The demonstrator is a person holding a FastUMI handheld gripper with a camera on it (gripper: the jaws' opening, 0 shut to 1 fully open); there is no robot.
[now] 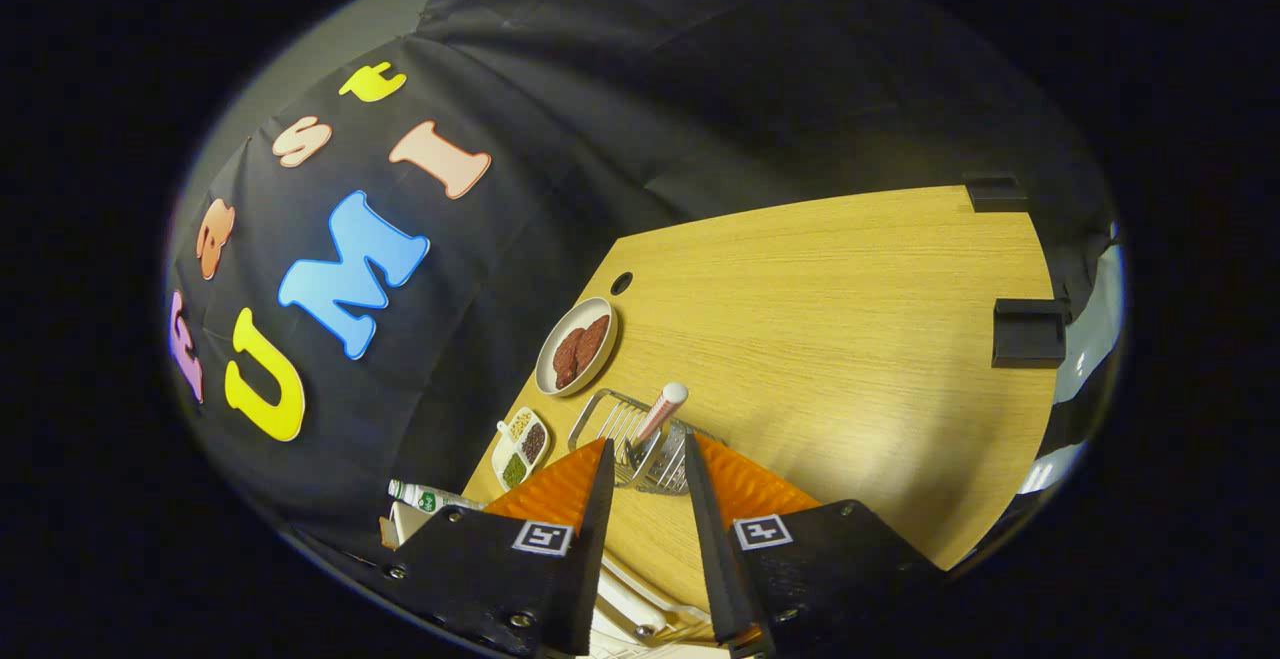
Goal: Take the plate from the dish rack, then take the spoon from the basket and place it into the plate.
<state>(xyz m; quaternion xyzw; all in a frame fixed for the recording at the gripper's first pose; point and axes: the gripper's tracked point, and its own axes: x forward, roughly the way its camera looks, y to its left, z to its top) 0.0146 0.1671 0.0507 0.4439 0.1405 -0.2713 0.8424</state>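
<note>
A wire basket (620, 424) stands on the wooden table (850, 339), just ahead of my fingers. In it leans the spoon (660, 411), its pale pinkish handle sticking up and away from me. My gripper (647, 442) is open, its fingertips (603, 454) reaching the near side of the basket, one on each flank, with nothing held. Below and between the fingers lies part of a white dish rack (630, 604). I cannot make out a plate in the rack.
Beyond the basket sits a round dish of brown food (577, 347). Beside the basket are a divided dish of spices (520, 447) and a lying bottle (430, 497). Two black clamps (1030, 332) grip the table's far edge. Bare wood stretches beyond the basket.
</note>
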